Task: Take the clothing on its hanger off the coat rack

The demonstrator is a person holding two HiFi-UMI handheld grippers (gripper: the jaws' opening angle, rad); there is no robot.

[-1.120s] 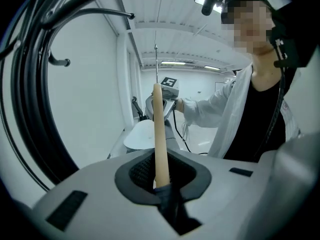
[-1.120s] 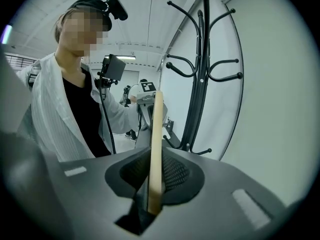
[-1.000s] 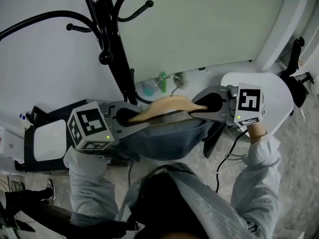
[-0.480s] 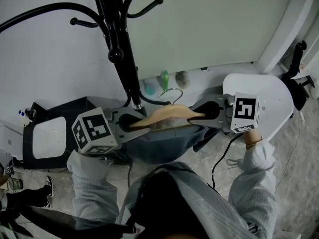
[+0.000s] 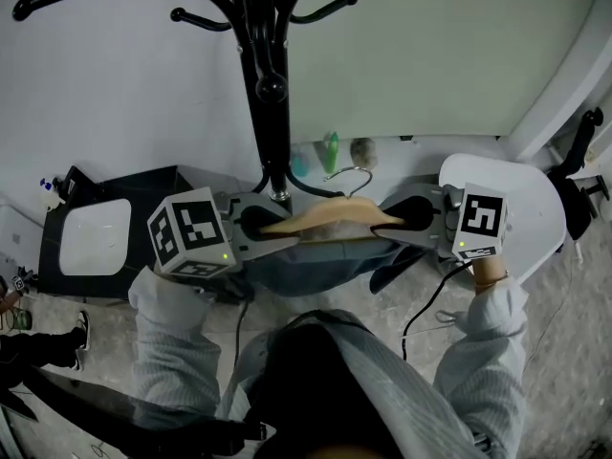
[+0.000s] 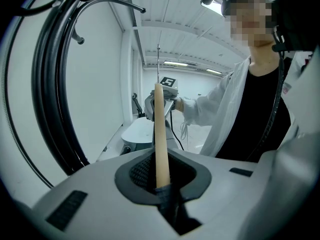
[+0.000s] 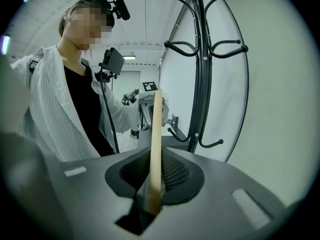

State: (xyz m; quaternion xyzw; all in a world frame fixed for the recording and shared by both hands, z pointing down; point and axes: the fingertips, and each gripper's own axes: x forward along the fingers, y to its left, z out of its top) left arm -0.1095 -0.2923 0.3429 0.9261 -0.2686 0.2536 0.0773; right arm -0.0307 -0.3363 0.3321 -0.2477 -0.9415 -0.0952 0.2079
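Pale grey wall (image 5: 115,84) filled the background behind the person. The light wooden hanger (image 5: 330,220) was held about level in front of the person's chest, well below the curved arms of the rack. A dark blue-grey garment (image 5: 306,261) hung from it. Its thin metal hook (image 5: 349,178) stood free in the air, just to the right of the pole and caught on nothing.

The left gripper (image 5: 263,229) was clamped on the left end of the hanger (image 6: 161,139), with the wood and a fold of cloth pressed between its jaws (image 6: 161,181). The right gripper (image 5: 406,216) was clamped in the same way on the right end (image 7: 156,144), the wood squeezed between its jaws (image 7: 152,184).

The black metal coat rack (image 5: 271,84) stood behind the hanger, against the wall. A white rounded seat (image 5: 526,199) stood to the right.
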